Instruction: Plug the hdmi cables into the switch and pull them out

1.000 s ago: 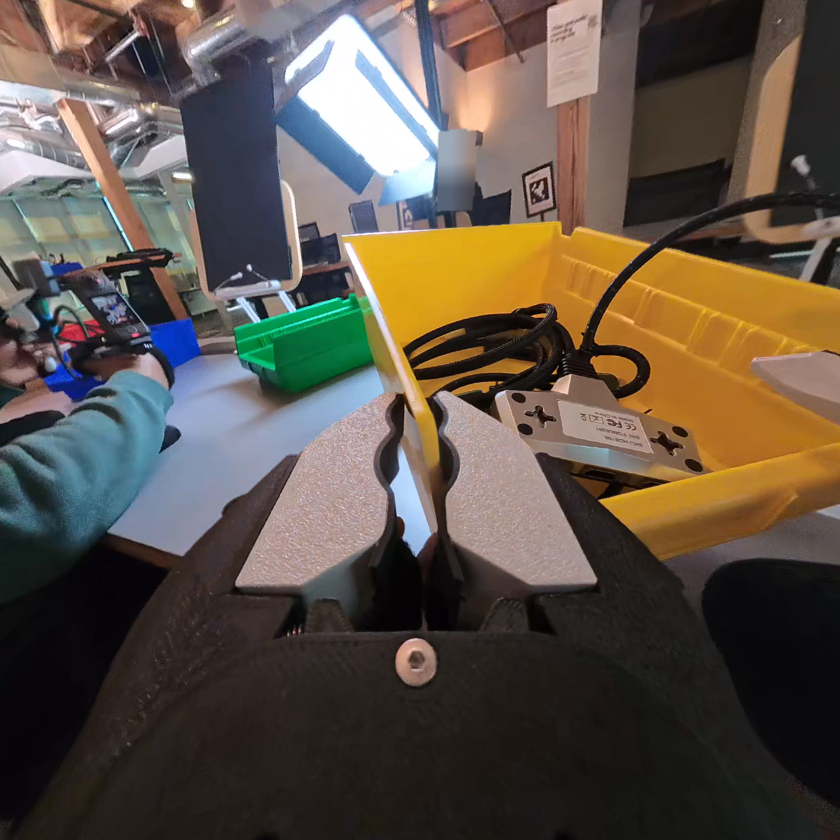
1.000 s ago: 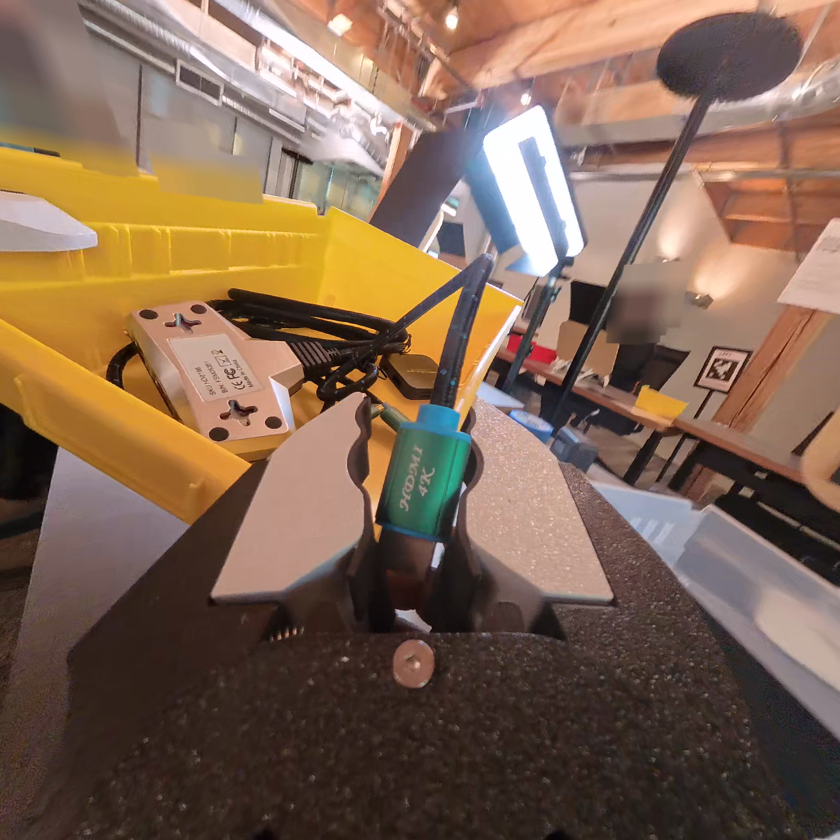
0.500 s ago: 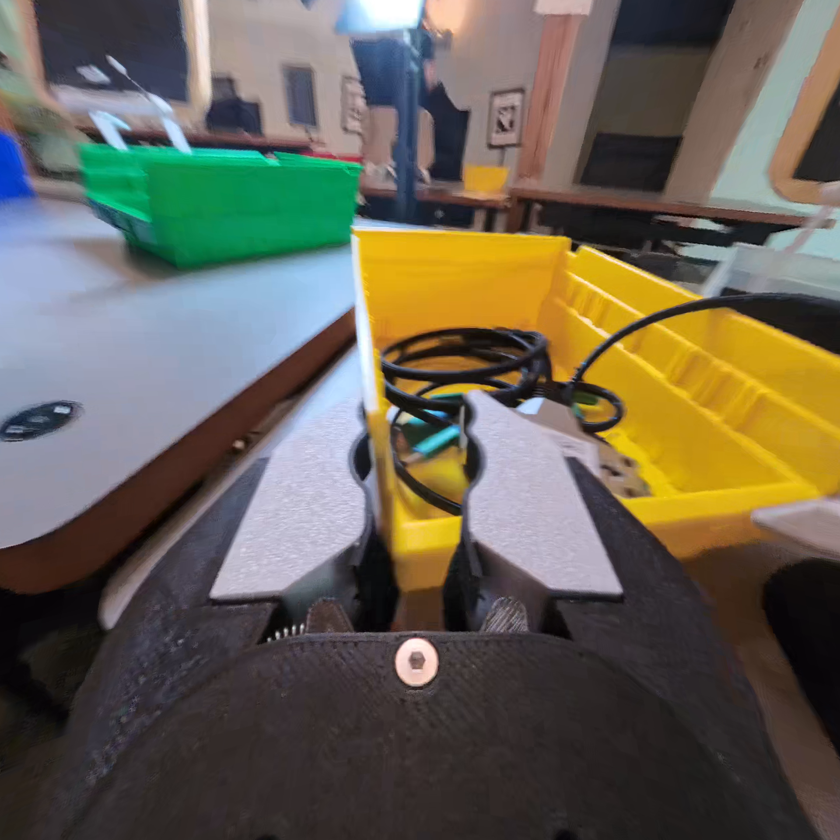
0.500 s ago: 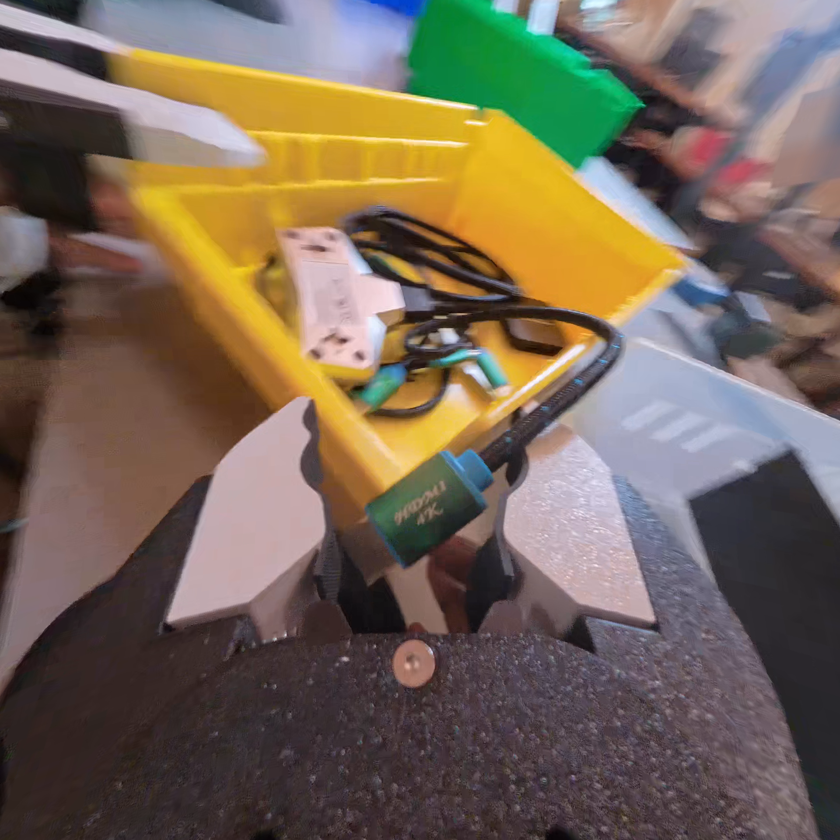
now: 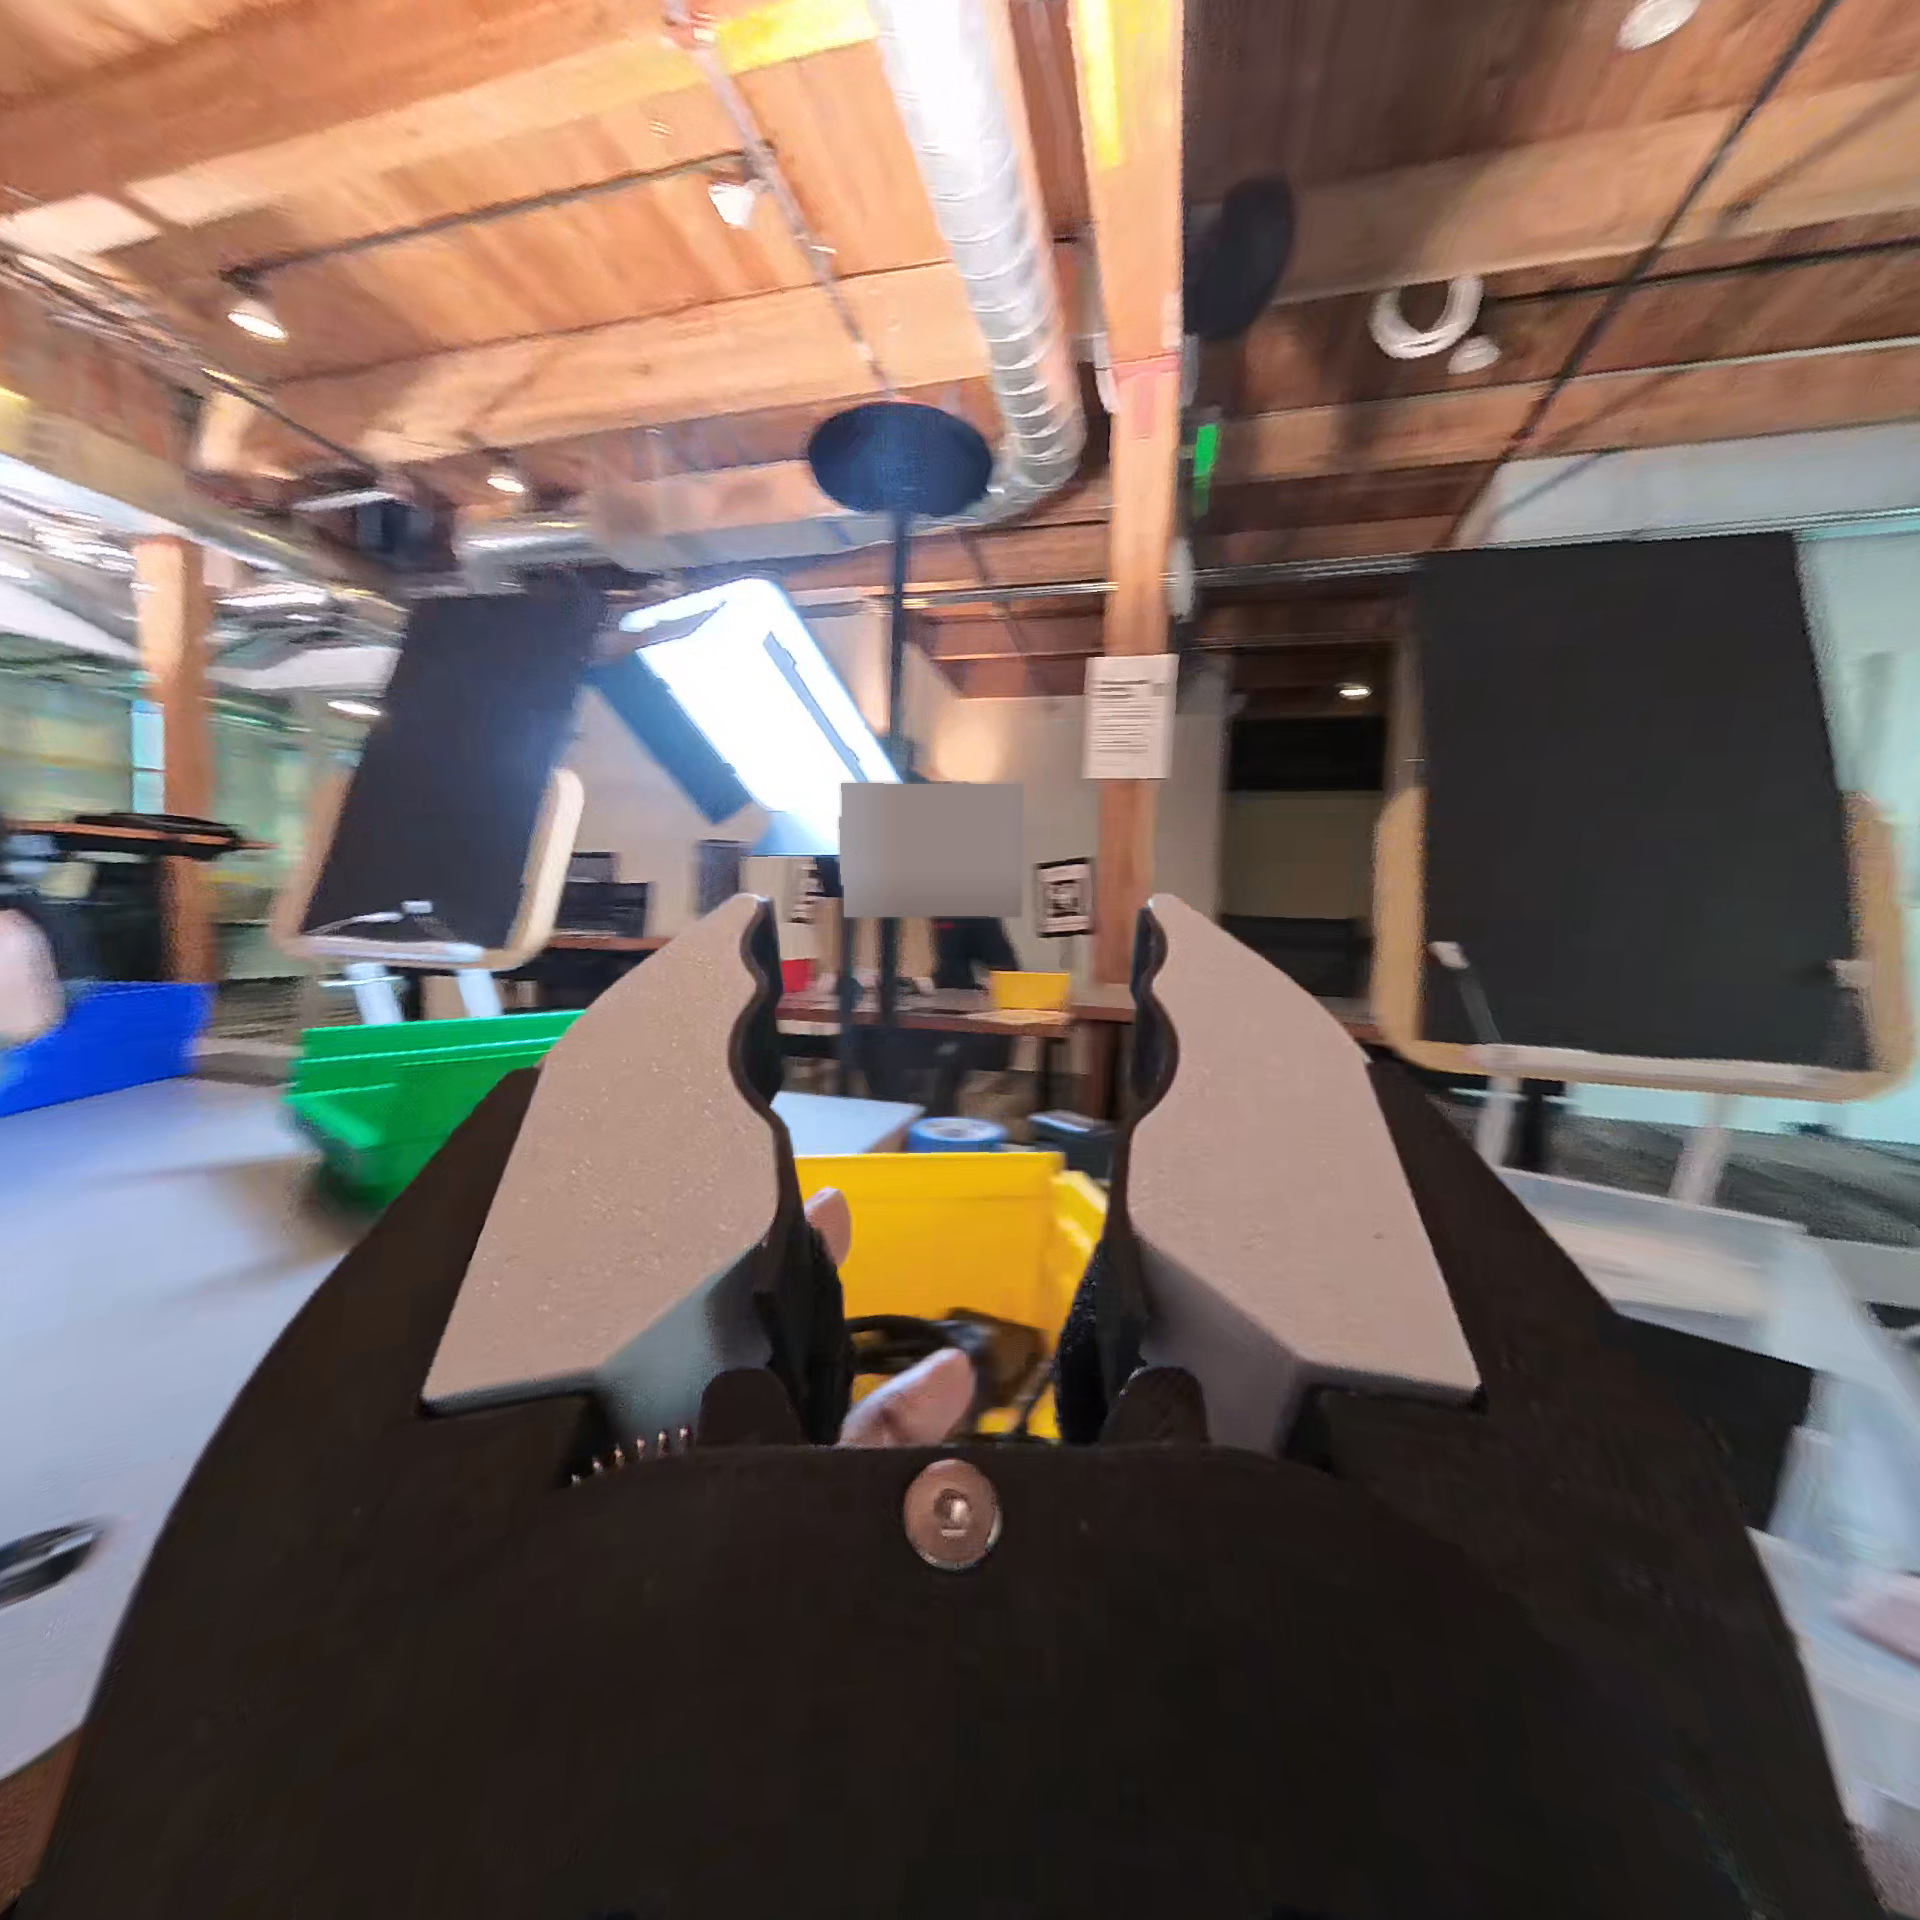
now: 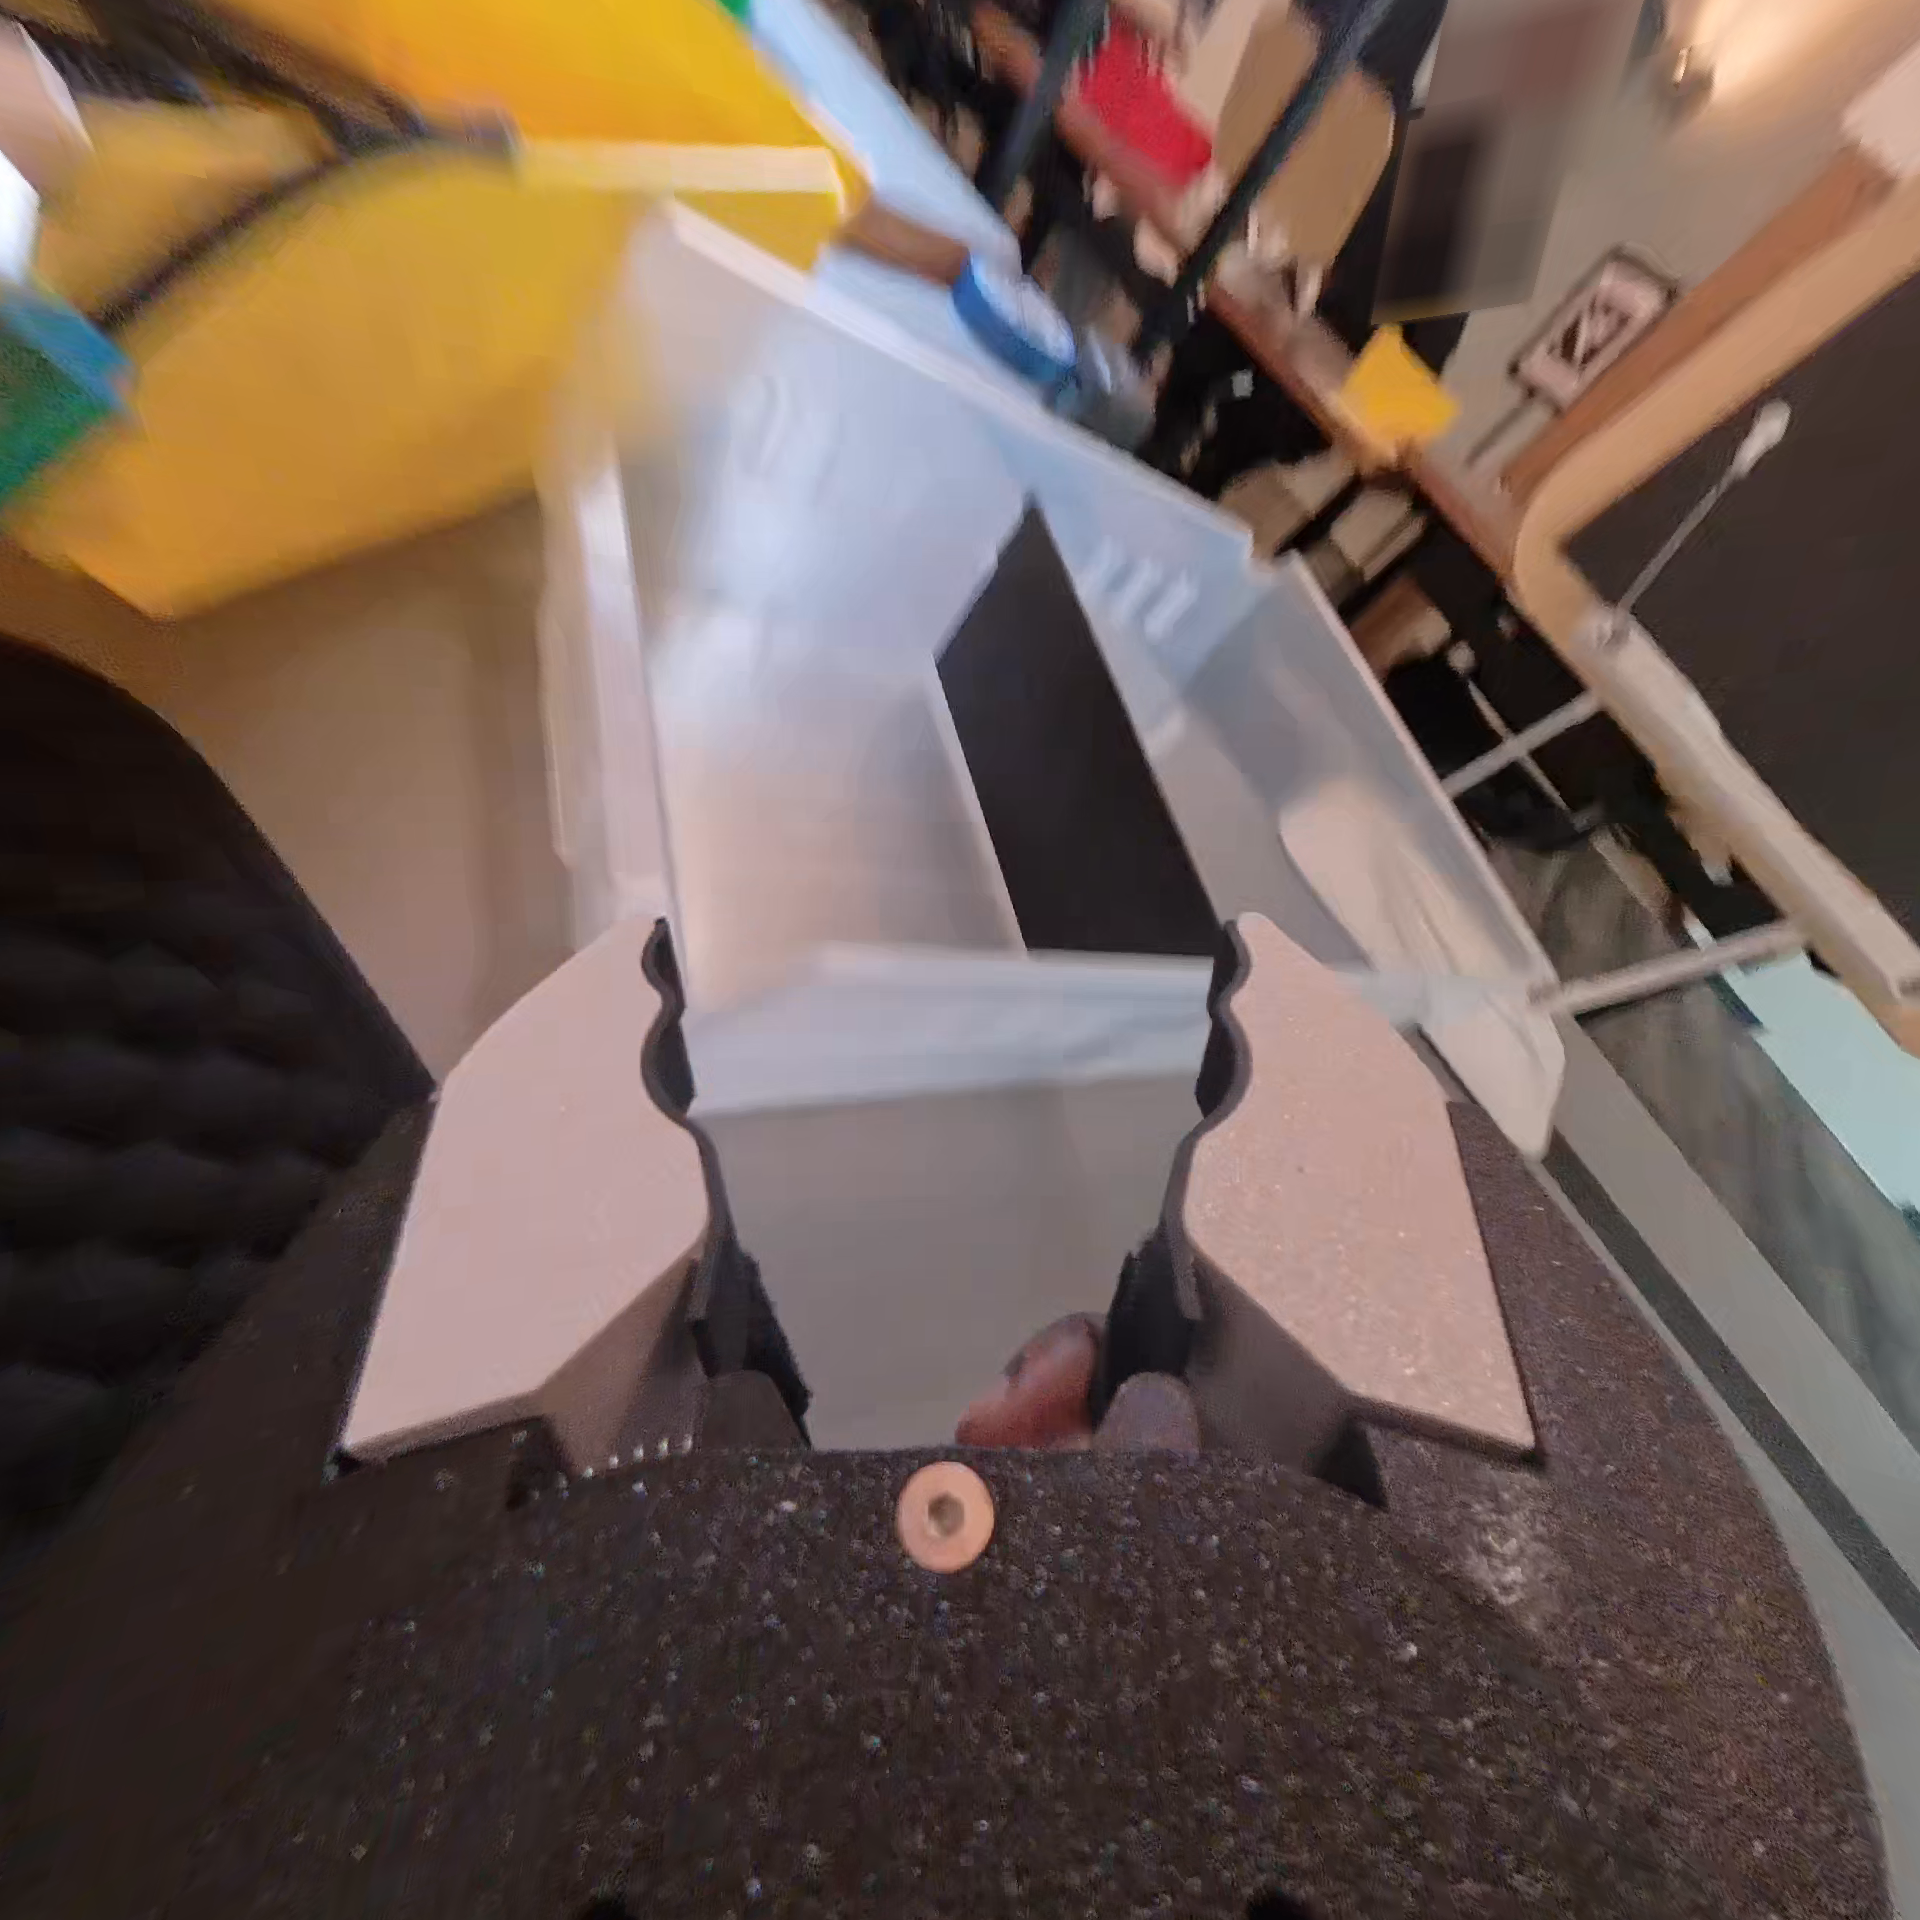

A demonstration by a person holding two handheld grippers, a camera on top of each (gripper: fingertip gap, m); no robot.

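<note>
Left wrist view: the left gripper (image 5: 951, 925) is spread wide and holds nothing. Between its fingers shows the yellow bin (image 5: 935, 1216), standing on the grey table (image 5: 156, 1226), with a black cable (image 5: 914, 1335) lying inside. A green bin (image 5: 405, 1081) sits farther back on the table.

Right wrist view, blurred: the right gripper (image 6: 945, 951) is spread, empty, above a clear plastic tray (image 6: 831, 675). The yellow bin (image 6: 343, 343) lies at the upper left, with a green cable plug (image 6: 47, 400) at the left edge

green bin (image 5: 416, 1081), seemingly clear tub (image 6: 831, 727)
</note>
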